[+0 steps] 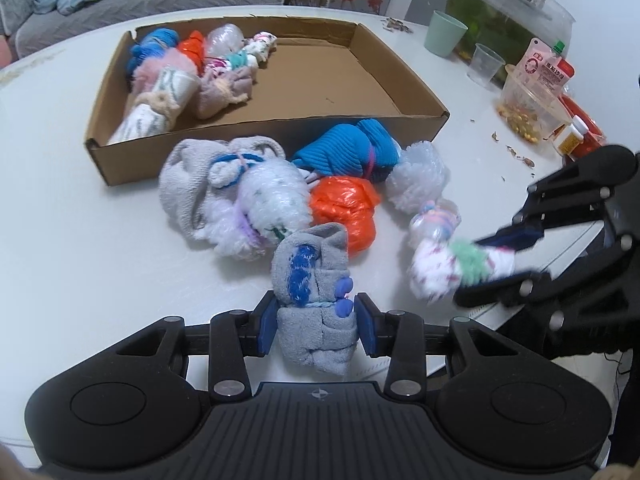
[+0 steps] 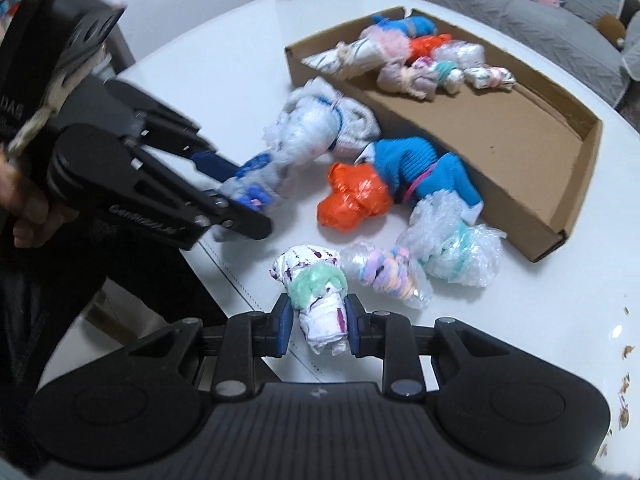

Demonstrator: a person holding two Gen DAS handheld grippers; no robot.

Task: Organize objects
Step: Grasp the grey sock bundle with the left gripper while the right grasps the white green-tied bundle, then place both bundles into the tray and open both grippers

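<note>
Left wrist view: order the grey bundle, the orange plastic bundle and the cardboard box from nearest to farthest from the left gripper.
1. Grey bundle: clamped in the left gripper.
2. Orange plastic bundle: just beyond it, slightly right, in the loose pile.
3. Cardboard box: farthest, behind the pile, partly filled at its left end.

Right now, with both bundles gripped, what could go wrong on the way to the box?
The left gripper pinches the grey bundle only at its lower end, so it may sag or slip. The right gripper holds the white patterned bundle close beside the left one; they could collide. Either might snag the cardboard box wall.
</note>
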